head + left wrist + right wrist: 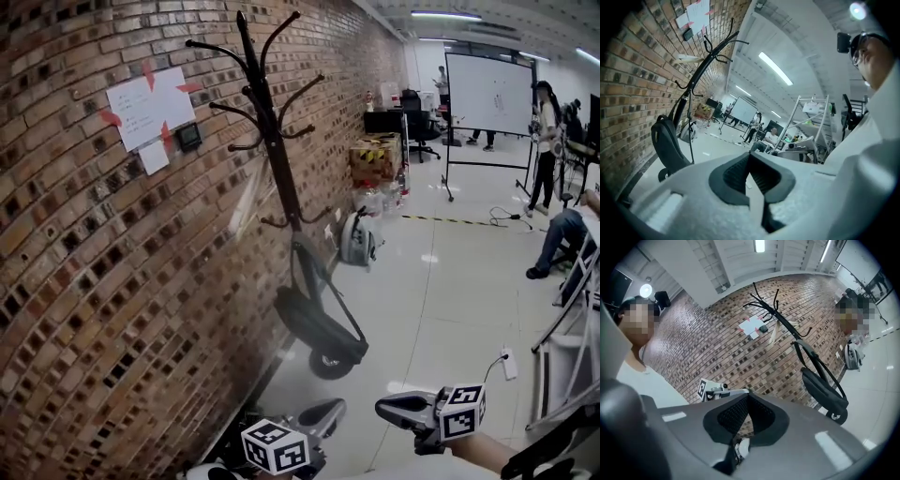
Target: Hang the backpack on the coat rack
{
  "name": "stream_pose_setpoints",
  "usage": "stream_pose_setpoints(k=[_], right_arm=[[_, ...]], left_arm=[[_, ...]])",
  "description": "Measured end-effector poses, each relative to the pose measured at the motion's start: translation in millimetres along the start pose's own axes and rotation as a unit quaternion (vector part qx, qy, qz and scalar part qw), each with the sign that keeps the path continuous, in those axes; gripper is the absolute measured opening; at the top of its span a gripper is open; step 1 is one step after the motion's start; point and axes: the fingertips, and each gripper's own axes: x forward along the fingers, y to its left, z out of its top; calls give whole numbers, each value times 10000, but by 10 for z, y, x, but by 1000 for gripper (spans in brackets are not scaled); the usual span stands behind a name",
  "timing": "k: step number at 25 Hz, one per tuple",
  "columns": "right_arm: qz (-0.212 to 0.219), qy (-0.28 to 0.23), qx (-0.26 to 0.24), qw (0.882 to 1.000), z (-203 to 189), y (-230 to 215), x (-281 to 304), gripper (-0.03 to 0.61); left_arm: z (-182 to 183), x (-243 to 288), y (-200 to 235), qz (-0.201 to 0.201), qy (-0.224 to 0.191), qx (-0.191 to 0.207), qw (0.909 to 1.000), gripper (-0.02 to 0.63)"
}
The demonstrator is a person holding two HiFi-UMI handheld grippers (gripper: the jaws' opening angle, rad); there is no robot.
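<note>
The brick wall [94,281] fills the side to the left of both grippers, and the pale glossy floor [422,300] spreads ahead of them and to their right. The black coat rack [272,131] stands against the wall, ahead of the grippers and well apart from them, with its curved hooks spreading at the top. Far beyond them across the room stands a whiteboard [489,92]. The black backpack [314,323] hangs low on the rack, its straps running up toward the lower hooks. It is nearer the grippers than the hooks at the top are, but neither gripper touches it.

The left gripper [337,407] is low and close to the person, below the backpack in the head view. Its jaws are pressed together at the tips and nothing is between them. The right gripper [382,405] is just beside it on the right and points toward the wall. Its jaws also meet at the tips and are empty. A white sheet [150,108] is taped to the wall, high and left of the rack.
</note>
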Motion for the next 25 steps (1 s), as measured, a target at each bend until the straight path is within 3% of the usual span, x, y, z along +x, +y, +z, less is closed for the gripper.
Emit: stream_pose_setpoints(k=[7,12,18,25], right_arm=[[-37,-158,50,9999,-530,788,194,-2],[19,-205,-52,9998,-876,1323,314,-2],[18,-253,-276,9993,-1051,1829,325,-2],[3,-229,-287,9993,-1225,1975,277,-2]], left_arm=[[-392,-961,-324,154,-98,48,9998,0],[-544,-1524,-671,117,-185,304,9993,0],[-737,-1898,-960,50,-249,348,9991,0],[-853,-1990,-1004,40,-276,264,9993,0]])
